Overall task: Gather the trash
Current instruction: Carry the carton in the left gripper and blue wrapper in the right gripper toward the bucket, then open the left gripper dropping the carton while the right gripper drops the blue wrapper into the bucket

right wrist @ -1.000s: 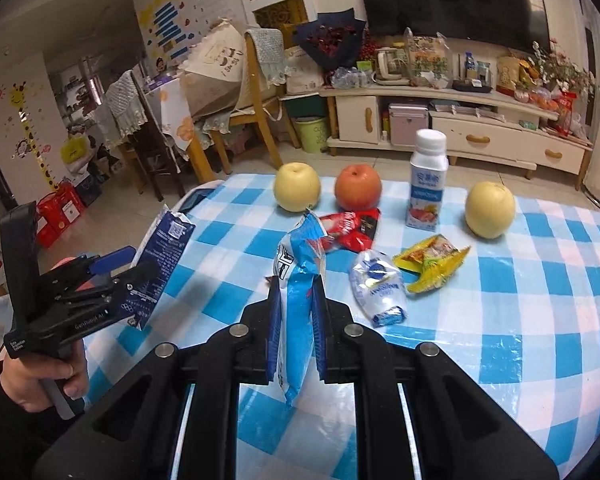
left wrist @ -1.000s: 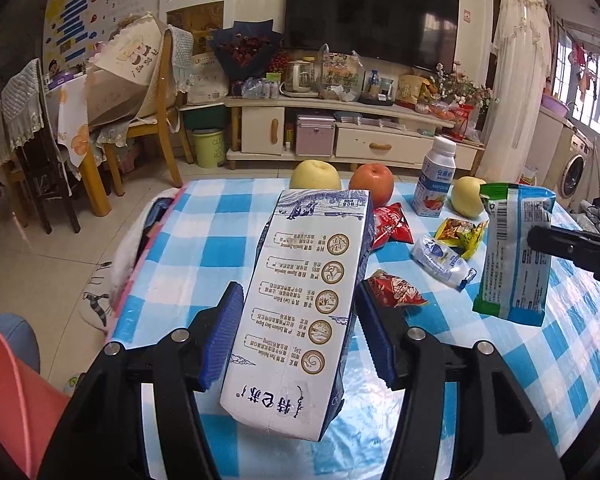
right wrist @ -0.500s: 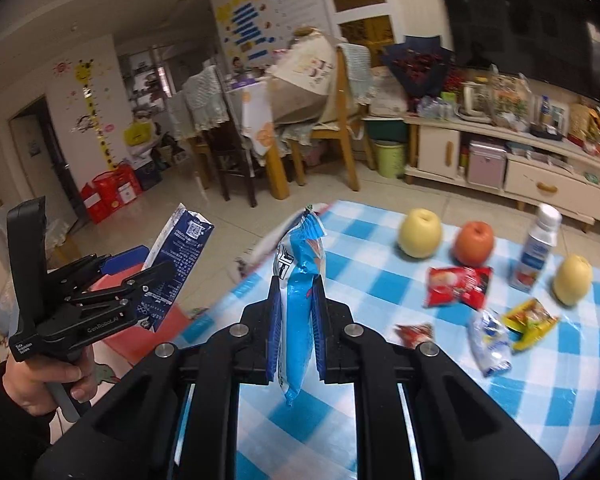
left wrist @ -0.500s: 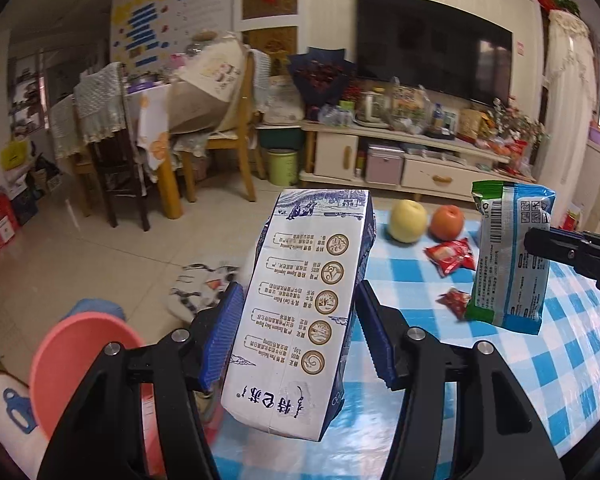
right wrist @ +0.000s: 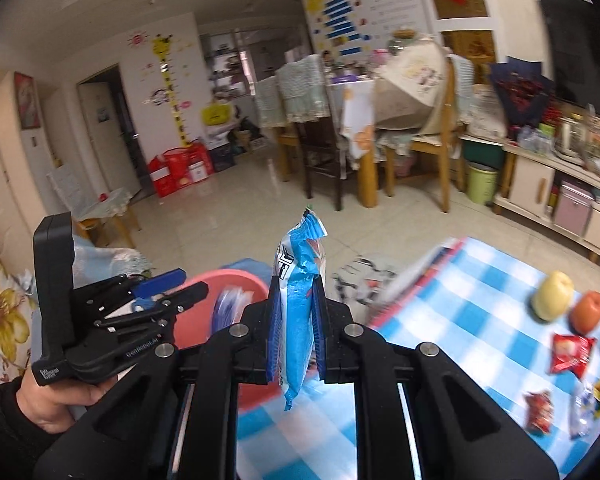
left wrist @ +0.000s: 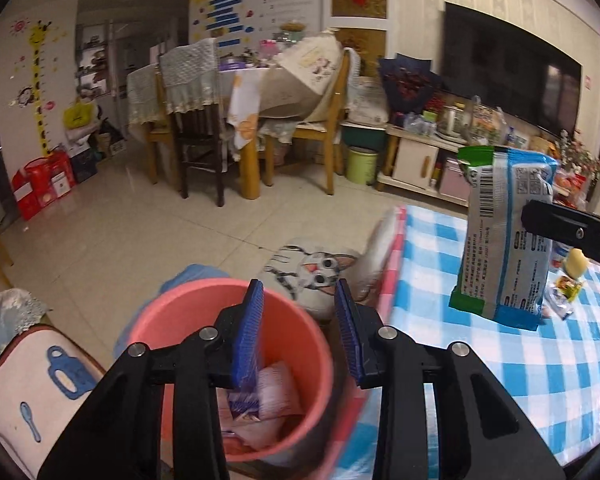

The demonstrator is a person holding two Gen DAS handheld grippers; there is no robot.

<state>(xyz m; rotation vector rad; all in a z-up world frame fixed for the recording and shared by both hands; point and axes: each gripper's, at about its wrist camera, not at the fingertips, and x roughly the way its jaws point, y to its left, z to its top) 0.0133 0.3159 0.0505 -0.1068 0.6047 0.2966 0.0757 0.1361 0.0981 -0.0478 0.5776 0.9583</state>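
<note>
Tiled flooring fills the living room beyond the table (left wrist: 480,360), which carries a blue-and-white checked cloth and stands beside a pink bucket (left wrist: 300,320) on the floor. A dining set with draped chairs (left wrist: 192,120) stands further back, and a television (left wrist: 508,72) hangs on the right wall. The left claw (left wrist: 300,332) is positioned directly above the bucket opening; its jaws have just been closing, stand partly apart, and have nothing between them. A milk carton (left wrist: 242,402) lies inside the bucket among pale wrappers (left wrist: 276,400); in the right wrist view the carton (right wrist: 226,308) appears blurred at the bucket (right wrist: 236,280) mouth. The right claw (right wrist: 296,320) is fully closed on a blue snack bag (right wrist: 298,320), gripped near its middle and held upright, with the crimped top edge above the pads and the lower end hanging below them. In the left wrist view the same bag (left wrist: 504,236) hangs over the table edge, to the right of the bucket and not yet above it. A person's hand (right wrist: 56,404) grips the handle of the left claw. On the table remain a yellow apple (right wrist: 552,294), a red apple (right wrist: 588,312), a red snack packet (right wrist: 570,352) and several smaller wrappers (right wrist: 540,410), blurred at the right margin. A cat-print mat (left wrist: 312,272) lies on the floor between the bucket and the table.
</note>
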